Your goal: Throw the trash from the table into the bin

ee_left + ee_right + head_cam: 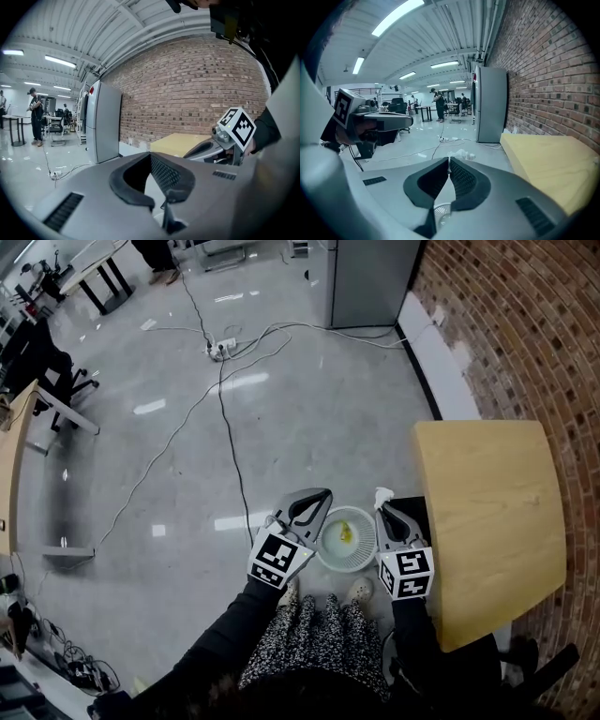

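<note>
The right claw [381, 503] was closed on a crumpled tissue [382, 492], pinched at the very tips so that most of the wad stuck out past them. That grip looked right for a light, soft scrap, which would likely fall as soon as the tips parted. The claw was angled downward beside the bin [324, 555], a white round tub standing on the floor [281, 409] just off the corner of the surface [487, 521], close to the person's feet. The tissue hung near the bin's far rim, not plainly over its middle, so the drop probably called for drawing the claw back a little first, or the wad could land on the floor.

The left claw [323, 495] was closed too, its tips meeting with nothing between them. It was held at the bin's other side, apparently idle and out of the way of the drop.

A yellow scrap [345, 534] already lay in the bottom of the bin. No other trash showed on the visible part of the surface, so the task seemed close to its end, with only this tissue left to release.
</note>
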Demonstrator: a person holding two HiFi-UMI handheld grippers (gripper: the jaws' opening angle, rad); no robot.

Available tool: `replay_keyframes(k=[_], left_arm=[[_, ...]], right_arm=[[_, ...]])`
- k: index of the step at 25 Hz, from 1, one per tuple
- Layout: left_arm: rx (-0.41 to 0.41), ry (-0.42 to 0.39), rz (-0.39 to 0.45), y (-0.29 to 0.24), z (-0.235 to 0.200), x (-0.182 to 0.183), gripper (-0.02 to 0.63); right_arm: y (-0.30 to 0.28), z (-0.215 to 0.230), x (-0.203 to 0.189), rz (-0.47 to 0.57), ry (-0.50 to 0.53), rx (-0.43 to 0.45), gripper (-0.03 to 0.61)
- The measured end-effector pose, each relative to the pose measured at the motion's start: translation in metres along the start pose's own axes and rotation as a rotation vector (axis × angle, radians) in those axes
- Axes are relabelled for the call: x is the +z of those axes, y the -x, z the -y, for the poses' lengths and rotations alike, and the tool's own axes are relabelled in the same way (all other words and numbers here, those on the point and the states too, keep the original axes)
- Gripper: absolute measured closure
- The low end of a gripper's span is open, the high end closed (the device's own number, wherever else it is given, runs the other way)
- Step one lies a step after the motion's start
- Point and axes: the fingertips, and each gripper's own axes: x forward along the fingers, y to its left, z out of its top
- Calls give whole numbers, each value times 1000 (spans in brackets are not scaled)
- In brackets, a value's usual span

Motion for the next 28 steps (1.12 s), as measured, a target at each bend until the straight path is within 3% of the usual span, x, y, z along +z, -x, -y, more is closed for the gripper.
replay_keyframes(k=[4,17,28], left_arm=[[-6,-18,-24,-8,-2,-20,607],[-203,-129,-93,-51,29,-87,607],[-198,-67,-110,-53,28,-122,607]], right_arm=[[-15,-7,-23,-29,3,24,558],[-61,-11,-121,-143,-42,27,558],[-78,-26,-196,-257,-151,-2,558]])
